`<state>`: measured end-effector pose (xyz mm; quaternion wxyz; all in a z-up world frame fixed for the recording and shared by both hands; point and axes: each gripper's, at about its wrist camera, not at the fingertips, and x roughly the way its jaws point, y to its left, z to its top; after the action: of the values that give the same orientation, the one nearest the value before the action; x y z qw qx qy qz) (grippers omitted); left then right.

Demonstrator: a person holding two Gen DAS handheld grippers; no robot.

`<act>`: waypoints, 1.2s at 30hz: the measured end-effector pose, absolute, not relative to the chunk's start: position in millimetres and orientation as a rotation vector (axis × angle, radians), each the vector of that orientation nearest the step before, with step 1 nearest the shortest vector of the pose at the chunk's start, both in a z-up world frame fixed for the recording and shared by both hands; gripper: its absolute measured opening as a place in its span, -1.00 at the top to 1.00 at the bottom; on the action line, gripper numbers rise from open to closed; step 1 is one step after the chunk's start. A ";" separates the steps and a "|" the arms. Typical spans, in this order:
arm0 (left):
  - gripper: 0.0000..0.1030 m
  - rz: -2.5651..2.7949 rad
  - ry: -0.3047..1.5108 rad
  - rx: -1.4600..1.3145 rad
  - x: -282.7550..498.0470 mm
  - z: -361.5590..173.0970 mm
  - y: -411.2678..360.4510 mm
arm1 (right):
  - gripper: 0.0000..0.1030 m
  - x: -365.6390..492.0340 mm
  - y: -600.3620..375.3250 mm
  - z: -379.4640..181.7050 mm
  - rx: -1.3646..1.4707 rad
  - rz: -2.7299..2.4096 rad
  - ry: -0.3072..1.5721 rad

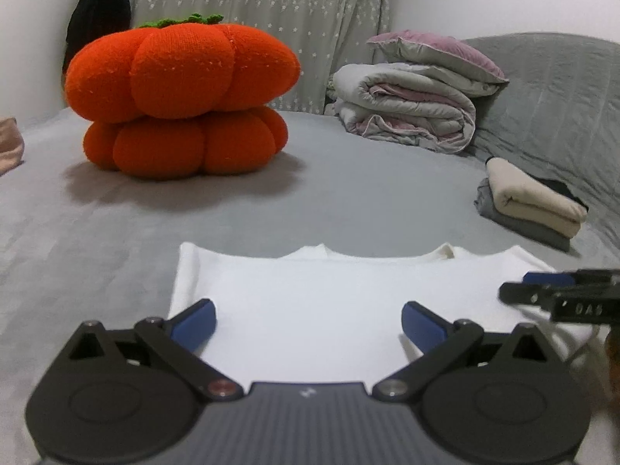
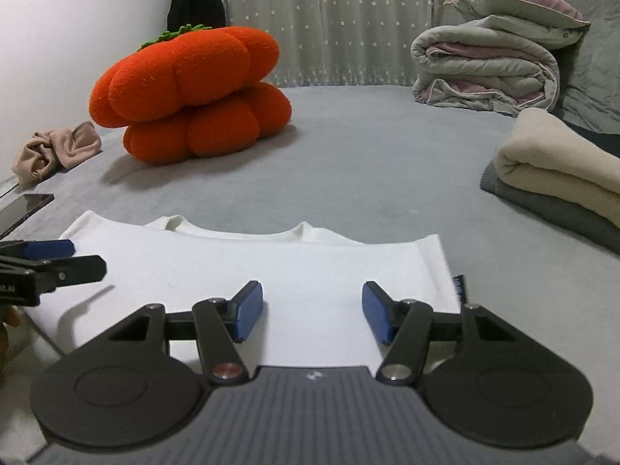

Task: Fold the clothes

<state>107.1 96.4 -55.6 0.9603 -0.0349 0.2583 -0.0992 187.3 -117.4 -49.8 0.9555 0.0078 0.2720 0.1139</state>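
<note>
A white garment lies folded flat on the grey bed, collar at its far edge; it also shows in the right wrist view. My left gripper is open and empty, just above the garment's near left part. My right gripper is open and empty above the garment's near right part. The right gripper's fingers show at the right edge of the left wrist view. The left gripper's fingers show at the left edge of the right wrist view.
An orange pumpkin cushion sits at the back left. A rolled duvet and pillow lie at the back right. Folded beige and grey clothes are stacked at the right. A beige cloth and a phone lie at the left.
</note>
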 end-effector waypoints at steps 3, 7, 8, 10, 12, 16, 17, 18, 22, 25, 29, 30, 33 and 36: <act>-0.99 -0.195 0.533 -0.063 103.2 -55.0 101.1 | -0.17 183.0 -124.2 -49.6 0.017 0.216 0.557; -0.99 -0.195 0.549 -0.066 96.8 -53.9 110.1 | -0.18 177.4 -131.6 -47.4 0.017 0.197 0.566; -0.99 -0.187 0.553 -0.061 95.3 -53.4 111.9 | -0.18 175.7 -133.6 -46.8 0.015 0.193 0.568; -0.99 -0.151 0.570 -0.048 93.6 -52.6 115.4 | -0.19 172.0 -138.4 -45.4 0.013 0.188 0.572; -0.99 -0.143 0.590 -0.083 92.4 -53.0 124.0 | -0.19 168.0 -145.2 -44.1 0.032 0.187 0.577; -0.99 -0.126 0.607 -0.112 87.9 -51.4 134.0 | -0.19 160.6 -154.0 -40.8 0.068 0.191 0.582; -0.99 -0.124 0.612 -0.111 86.2 -50.8 134.9 | -0.21 158.5 -154.6 -39.6 0.065 0.183 0.580; -0.99 -0.123 0.617 -0.111 84.8 -50.0 135.7 | -0.22 156.6 -155.5 -38.5 0.059 0.171 0.580; -0.99 -0.142 0.641 -0.125 80.1 -44.9 136.6 | -0.23 151.3 -163.3 -35.8 0.073 0.144 0.586; -0.99 -0.163 0.658 -0.151 76.2 -40.8 137.8 | -0.23 147.5 -170.6 -34.2 0.099 0.134 0.591; -0.99 -0.197 0.692 -0.240 73.2 -37.5 142.7 | -0.23 142.5 -180.3 -32.2 0.132 0.120 0.597; -0.98 -0.200 0.703 -0.272 73.3 -37.3 144.9 | -0.23 141.1 -183.2 -31.0 0.145 0.120 0.598; -0.93 -0.199 0.739 -0.368 76.2 -38.2 152.1 | -0.24 137.9 -192.8 -27.4 0.196 0.127 0.607; -0.89 -0.185 0.771 -0.486 79.2 -41.9 162.2 | -0.24 136.3 -202.6 -25.8 0.267 0.120 0.624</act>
<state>79.2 162.2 -41.9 0.8939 -0.2345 0.3716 -0.0892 136.3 -202.6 -25.8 0.9412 0.1308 0.3057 0.0587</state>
